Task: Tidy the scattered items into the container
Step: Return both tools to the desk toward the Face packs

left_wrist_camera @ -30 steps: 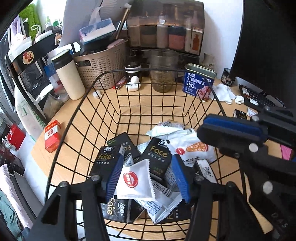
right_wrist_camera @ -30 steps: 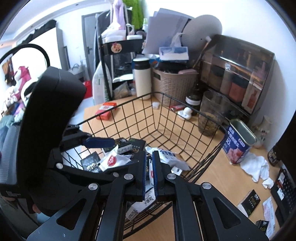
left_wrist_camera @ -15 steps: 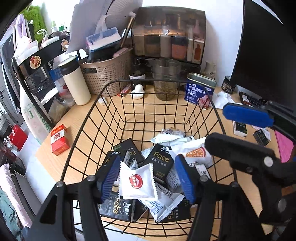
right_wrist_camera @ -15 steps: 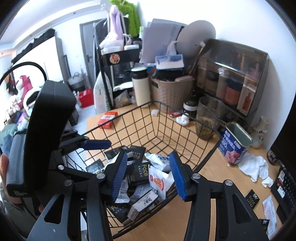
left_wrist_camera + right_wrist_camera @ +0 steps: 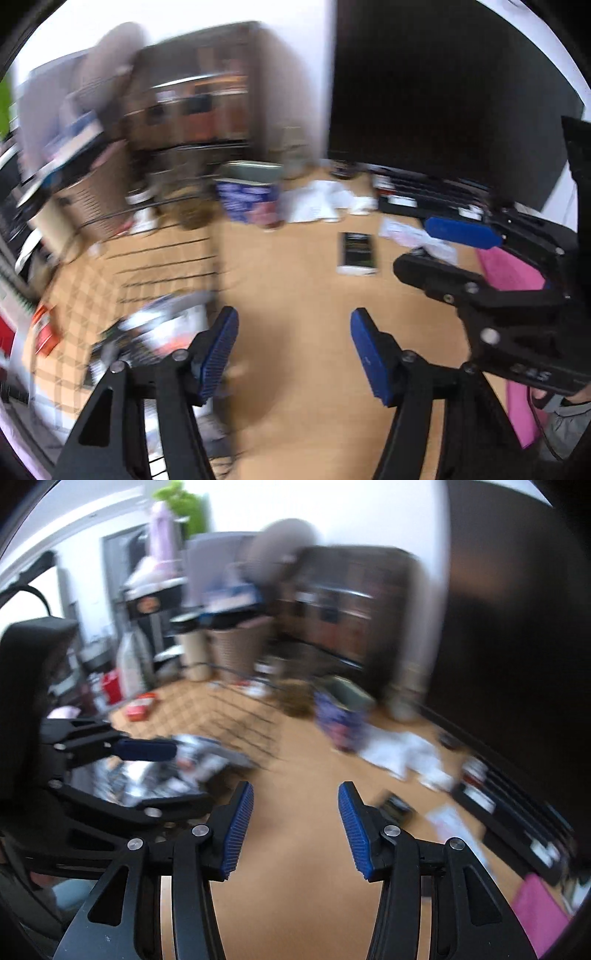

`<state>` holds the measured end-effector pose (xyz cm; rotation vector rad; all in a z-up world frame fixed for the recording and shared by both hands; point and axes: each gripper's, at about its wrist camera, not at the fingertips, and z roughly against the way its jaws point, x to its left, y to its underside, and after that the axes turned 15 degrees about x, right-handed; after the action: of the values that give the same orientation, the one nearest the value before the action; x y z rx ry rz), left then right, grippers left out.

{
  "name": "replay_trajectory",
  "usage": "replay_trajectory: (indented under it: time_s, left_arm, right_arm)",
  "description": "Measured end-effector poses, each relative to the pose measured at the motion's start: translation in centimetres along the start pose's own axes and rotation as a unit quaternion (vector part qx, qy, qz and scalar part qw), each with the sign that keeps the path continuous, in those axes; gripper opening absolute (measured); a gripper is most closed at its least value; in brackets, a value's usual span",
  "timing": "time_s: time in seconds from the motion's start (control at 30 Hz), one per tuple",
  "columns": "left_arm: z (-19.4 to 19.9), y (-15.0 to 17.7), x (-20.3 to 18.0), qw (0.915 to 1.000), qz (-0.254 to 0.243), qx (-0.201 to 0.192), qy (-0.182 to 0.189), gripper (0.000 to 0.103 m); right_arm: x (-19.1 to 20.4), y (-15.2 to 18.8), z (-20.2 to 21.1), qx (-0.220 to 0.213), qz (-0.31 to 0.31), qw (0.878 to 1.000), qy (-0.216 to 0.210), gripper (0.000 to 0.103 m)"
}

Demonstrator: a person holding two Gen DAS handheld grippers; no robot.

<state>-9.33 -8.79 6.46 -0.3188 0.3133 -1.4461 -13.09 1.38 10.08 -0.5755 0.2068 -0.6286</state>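
The wooden table [image 5: 303,295] carries a wire basket [image 5: 243,716] and a blue tin [image 5: 247,199]. A black packet [image 5: 357,253] and crumpled white tissue [image 5: 321,199] lie nearby.

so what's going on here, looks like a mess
A person is tidying loose packets into a black wire basket, holding a left gripper and a right gripper. Neither holds anything; the left's jaws are opening and the right's stand apart over bare wooden tabletop. The basket already has a pile of packets in it. A black packet and some white ones lie out near the keyboard.
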Motion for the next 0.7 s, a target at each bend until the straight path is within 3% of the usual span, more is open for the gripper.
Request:
replay_trajectory:
  time_s: [0.1, 0.33, 0.7]
  left_arm:
    - [-3.0, -1.9, -3.2, 0.9996, -0.021, 0.017, 0.013, 0.069]
    - [-11.7, -6.1, -5.3, 0.9975, -0.023, 0.067, 0.0, 0.069]
    - [-17.5, -9.7, -5.5, 0.9952, -0.031, 0.093, 0.007, 0.07]
  right_arm:
    - [-4.5, 2.1, -1.3, 0.027, -0.036, 0.998, 0.04, 0.048]
    - [-11.2, 6.1, -6.5, 0.089, -0.089, 0.99, 0.06, 0.048]
    - [-12.3, 6.6, -9.9, 0.095, -0.093, 0.988, 0.075, 0.048]
